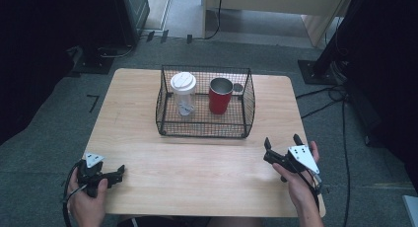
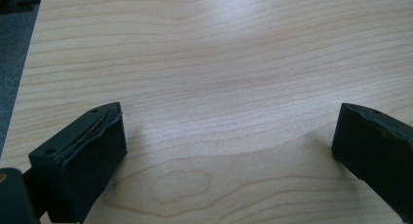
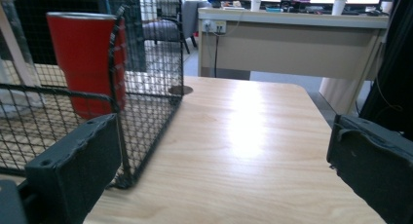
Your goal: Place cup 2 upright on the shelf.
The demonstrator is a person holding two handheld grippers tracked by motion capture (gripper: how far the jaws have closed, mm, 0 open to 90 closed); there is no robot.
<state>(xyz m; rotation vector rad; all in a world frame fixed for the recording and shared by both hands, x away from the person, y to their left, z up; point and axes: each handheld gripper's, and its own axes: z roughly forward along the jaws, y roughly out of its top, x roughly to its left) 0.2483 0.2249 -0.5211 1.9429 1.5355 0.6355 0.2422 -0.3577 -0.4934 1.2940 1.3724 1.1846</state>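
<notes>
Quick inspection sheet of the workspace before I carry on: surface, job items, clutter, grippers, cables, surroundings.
Surface: light wooden table, bare at the near side.
Job's things: black wire basket holds a clear lidded cup and a red tumbler, both upright.
Clutter: nothing seen.
Grippers: left gripper and right gripper open, holding nothing, near the front corners.
Cables: one trails from each gripper; more cables on the floor, right.
Surroundings: grey carpet, beige desk beyond.

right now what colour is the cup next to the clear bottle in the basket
Red cup, clearest in the right gripper view.
</notes>
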